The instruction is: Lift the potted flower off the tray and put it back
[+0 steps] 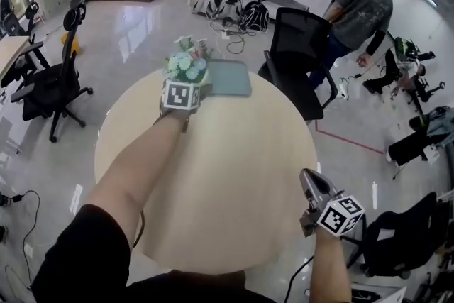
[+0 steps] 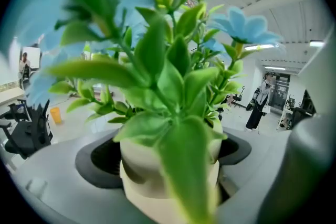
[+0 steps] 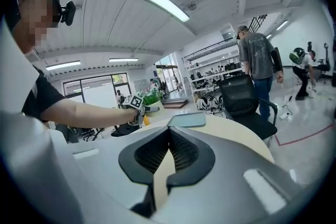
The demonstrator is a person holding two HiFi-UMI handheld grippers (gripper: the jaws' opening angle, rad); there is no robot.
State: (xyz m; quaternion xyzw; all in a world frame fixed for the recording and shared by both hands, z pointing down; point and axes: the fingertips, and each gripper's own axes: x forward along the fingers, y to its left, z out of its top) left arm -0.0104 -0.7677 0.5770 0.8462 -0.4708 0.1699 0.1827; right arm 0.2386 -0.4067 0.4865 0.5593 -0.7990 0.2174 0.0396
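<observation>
The round, pale surface (image 1: 213,181) fills the middle of the head view. It is bare except at its far edge. A black office chair (image 1: 301,60) stands just past the rim at about 2 o'clock.

The flat grey-green tray (image 1: 230,78) lies at about 12 o'clock on the surface and has nothing on it.

The potted flower (image 1: 186,64) is just beside the tray's left edge, at about 11 o'clock. It is a cream pot with green leaves and pale blue blooms. In the right gripper view it looks to be held clear above the surface, so I judge the lift done and the return to be the step in hand.

The left gripper (image 1: 186,84) has its jaws clamped on the pot, which sits upright between them in its own view. The leaves block most of the view ahead.

The right gripper (image 1: 310,182) waits near the rim at about 4 o'clock. Its jaws are together on nothing.

To do the return well:
- Carry the pot towards 1 o'clock until it hangs over the tray's middle.
- Keep it upright, since the foliage probably makes it top-heavy.
- Lower it slowly, judging height from the head view because the plant masks the left gripper's own sight.
- Part the jaws only once the base rests flat.
- Draw straight back so the leaves do not snag.
</observation>
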